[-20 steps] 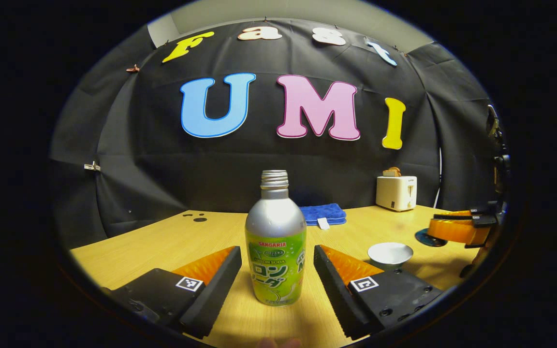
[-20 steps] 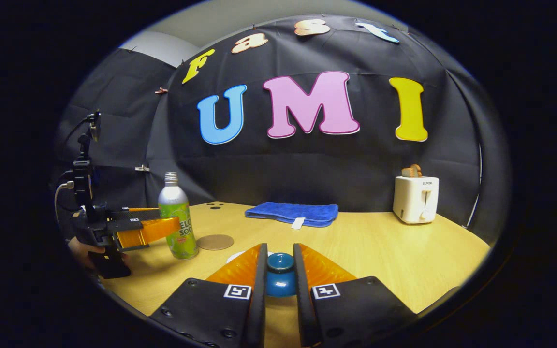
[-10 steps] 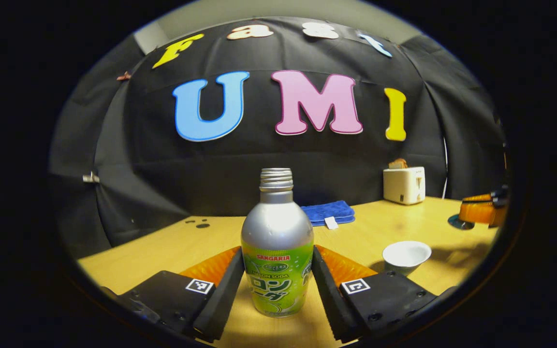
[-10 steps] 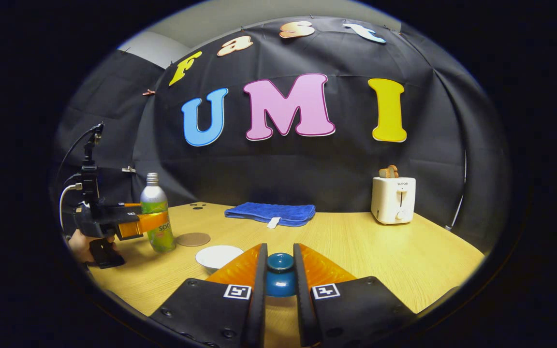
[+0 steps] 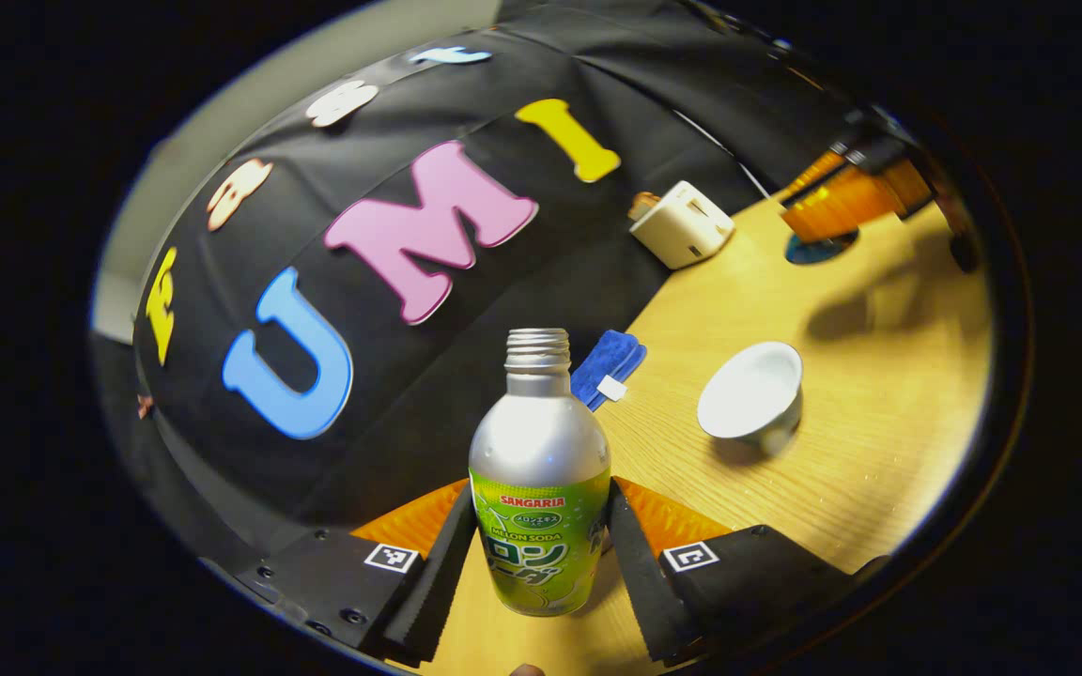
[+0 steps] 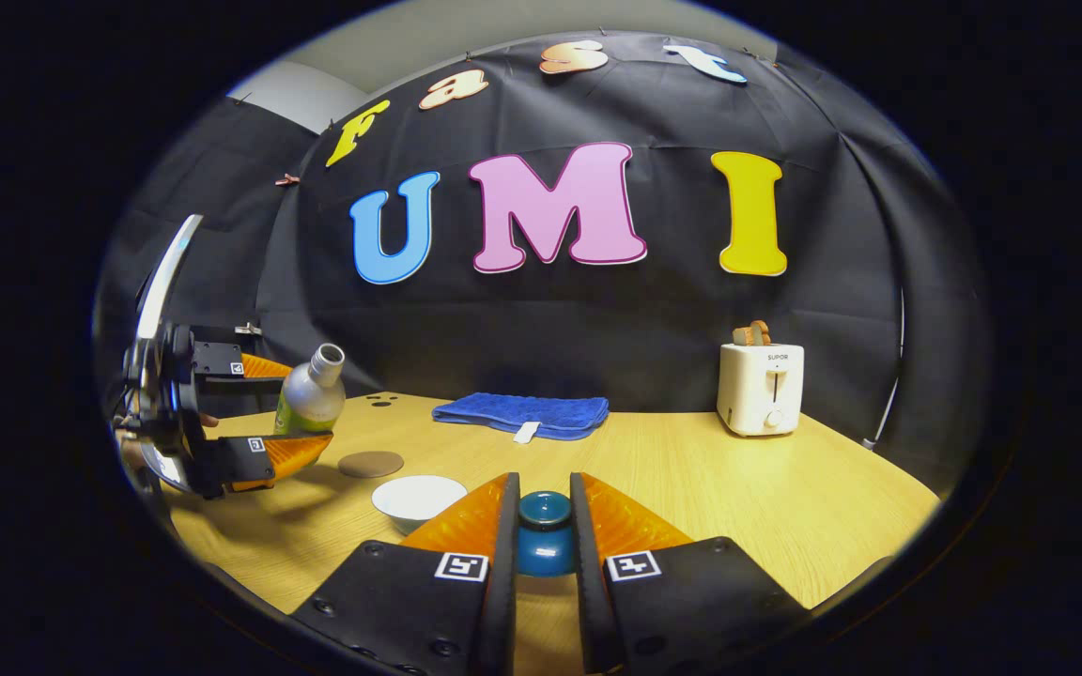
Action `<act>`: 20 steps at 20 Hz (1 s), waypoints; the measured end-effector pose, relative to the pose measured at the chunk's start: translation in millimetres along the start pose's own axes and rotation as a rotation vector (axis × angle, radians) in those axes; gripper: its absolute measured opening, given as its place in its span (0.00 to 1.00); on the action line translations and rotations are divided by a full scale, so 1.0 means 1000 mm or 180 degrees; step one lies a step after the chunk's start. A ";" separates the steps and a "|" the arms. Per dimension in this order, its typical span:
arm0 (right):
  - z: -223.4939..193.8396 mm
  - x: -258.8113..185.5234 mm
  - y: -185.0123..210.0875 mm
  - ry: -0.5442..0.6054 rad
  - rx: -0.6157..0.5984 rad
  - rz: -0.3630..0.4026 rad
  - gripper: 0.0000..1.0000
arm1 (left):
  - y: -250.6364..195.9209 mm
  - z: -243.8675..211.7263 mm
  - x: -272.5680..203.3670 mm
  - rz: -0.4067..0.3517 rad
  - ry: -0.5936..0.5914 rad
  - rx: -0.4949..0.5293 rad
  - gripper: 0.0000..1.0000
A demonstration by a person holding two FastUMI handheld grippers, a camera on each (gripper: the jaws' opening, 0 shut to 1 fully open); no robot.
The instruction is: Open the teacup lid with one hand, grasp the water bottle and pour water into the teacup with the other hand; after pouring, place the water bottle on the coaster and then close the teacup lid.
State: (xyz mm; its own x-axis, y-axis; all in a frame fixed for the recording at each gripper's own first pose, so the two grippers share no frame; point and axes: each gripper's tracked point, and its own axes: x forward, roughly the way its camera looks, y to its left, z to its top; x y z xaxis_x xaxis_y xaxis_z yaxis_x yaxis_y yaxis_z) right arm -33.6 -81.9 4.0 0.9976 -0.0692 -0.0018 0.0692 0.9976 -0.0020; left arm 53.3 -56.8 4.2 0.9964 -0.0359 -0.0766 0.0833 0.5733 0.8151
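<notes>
Wooden tabletop [image 6: 691, 469] under black cloth: at its far edge I note a folded blue towel [image 6: 522, 413] at 12 o'clock and a white toaster [image 6: 760, 387] at 2 o'clock in the right gripper view. My left hand-held gripper [image 5: 538, 535] is clenched on the water bottle [image 5: 539, 488], both fingers pressed against its green label. In the right gripper view that bottle [image 6: 311, 399] sits at 9 o'clock, lifted off the tabletop and tilted, its open mouth leaning toward the teacup [image 6: 419, 498]. The white teacup stands uncovered, with the round brown coaster [image 6: 370, 463] just beside it, toward 10 o'clock. In the left gripper view the teacup [image 5: 750, 399] lies at 2 o'clock from the bottle, apart from it. My right hand-held gripper [image 6: 543, 535] grasps the blue teacup lid [image 6: 543, 540] by its knob, held between both fingers.
</notes>
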 end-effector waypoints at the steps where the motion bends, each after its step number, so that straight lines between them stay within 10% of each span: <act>1: 0.000 -0.001 -0.004 -0.0002 0.0000 -0.0025 0.31 | -0.004 0.003 0.000 0.0002 -0.0016 0.0197 0.80; 12: 0.000 -0.001 -0.011 -0.0003 0.0002 -0.0064 0.31 | -0.011 0.008 0.019 0.0024 0.0055 0.1678 0.80; 20: 0.000 -0.001 -0.011 -0.0004 0.0001 -0.0062 0.31 | -0.009 0.008 0.027 -0.0012 0.0034 0.2168 0.80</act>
State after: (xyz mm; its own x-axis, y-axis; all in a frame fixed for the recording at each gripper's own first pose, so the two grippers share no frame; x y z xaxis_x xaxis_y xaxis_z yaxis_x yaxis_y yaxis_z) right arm -35.1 -92.4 3.8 0.9961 -0.0885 -0.0004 0.0885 0.9961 -0.0018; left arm 79.7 -69.4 -0.9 0.9962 -0.0268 -0.0831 0.0811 -0.0703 0.9942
